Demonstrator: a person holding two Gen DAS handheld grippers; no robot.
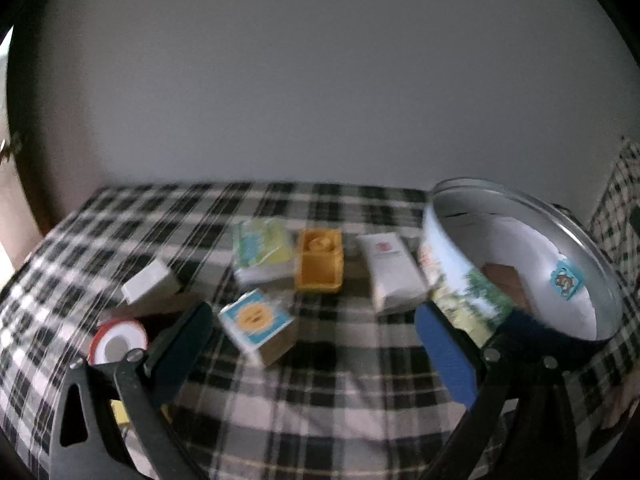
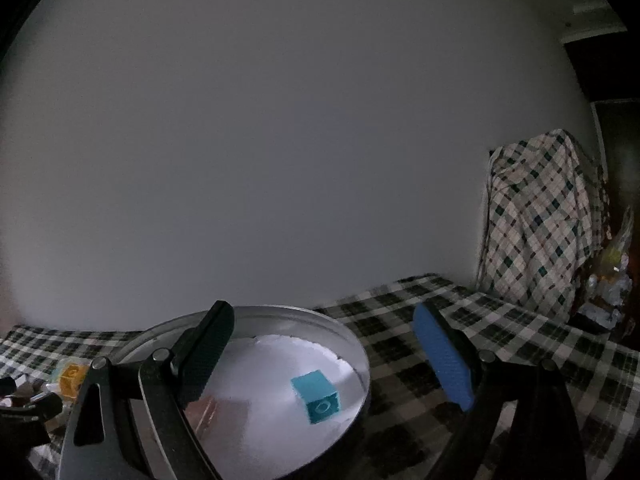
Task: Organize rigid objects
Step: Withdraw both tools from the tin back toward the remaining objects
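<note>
A round metal tin (image 1: 568, 248) stands at the right of the checked tablecloth; in the right wrist view its rim (image 2: 312, 314) shows, with a turquoise toy brick (image 2: 317, 396) inside on white lining. My right gripper (image 2: 320, 356) is open and empty, hovering over the tin. My left gripper (image 1: 312, 344) is open and empty, low over the table. Before it lie a blue-and-orange printed cube (image 1: 258, 326), a yellow toy brick (image 1: 319, 260), a green-printed packet (image 1: 262, 254) and a white packet (image 1: 390, 272). The yellow brick also shows in the right wrist view (image 2: 72, 378).
A red-and-white tape roll (image 1: 116, 340) and a white box (image 1: 150, 286) lie at the left by my left finger. A wall rises behind the table. A cloth-draped object (image 2: 544, 220) stands at the far right.
</note>
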